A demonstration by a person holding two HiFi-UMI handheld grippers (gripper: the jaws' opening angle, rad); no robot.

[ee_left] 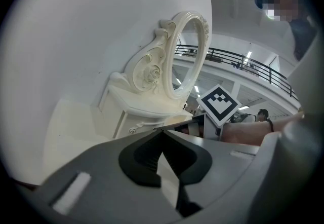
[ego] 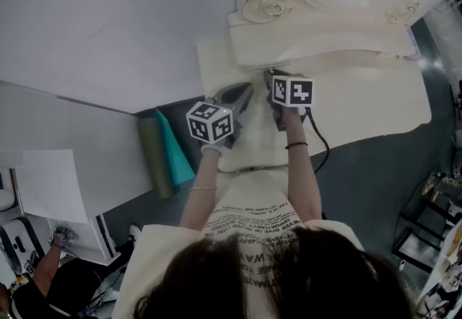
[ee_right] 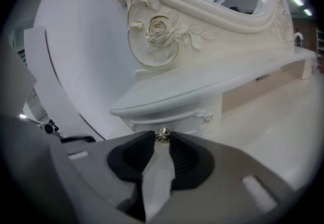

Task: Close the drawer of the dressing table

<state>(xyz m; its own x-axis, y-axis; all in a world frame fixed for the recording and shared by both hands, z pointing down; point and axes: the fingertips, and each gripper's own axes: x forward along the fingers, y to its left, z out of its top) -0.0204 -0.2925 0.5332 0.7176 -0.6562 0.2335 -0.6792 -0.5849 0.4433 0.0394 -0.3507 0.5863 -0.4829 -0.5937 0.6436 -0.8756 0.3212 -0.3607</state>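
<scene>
Drawer [ee_left: 185, 125] of the dressing table [ego: 375, 105] is seen drawn out from the low shelf unit [ee_right: 172, 101] under the mirror frame [ee_left: 190, 50], directly ahead of the right tongs [ee_right: 162, 141]. How far it is drawn out cannot be told. Its small brass knob [ee_right: 162, 136] is held between the tips of the right tongs: the jaws are set narrow, with a pad pressed to either side of the knob. These tongs are tilted downward toward the knob, and the carved rose [ee_right: 159, 30] of the frame is seen above and beyond them. The cream tabletop [ee_right: 283, 116] is spread out to their right.

The left tongs [ee_left: 162, 132] are held just to the left of the right tongs and nearly level. Their jaw tips are brought together, and nothing is caught between them. From the left tongs, the drawer's side is seen just ahead and slightly right. The marker cube [ee_left: 218, 106] of the right tongs is seen close behind it. A white wall [ee_left: 101, 25] is seen to the left of the left tongs. An olive roll [ego: 155, 162] and a teal roll [ego: 173, 155] are seen behind and to the left of the left tongs, beside the table's edge.
</scene>
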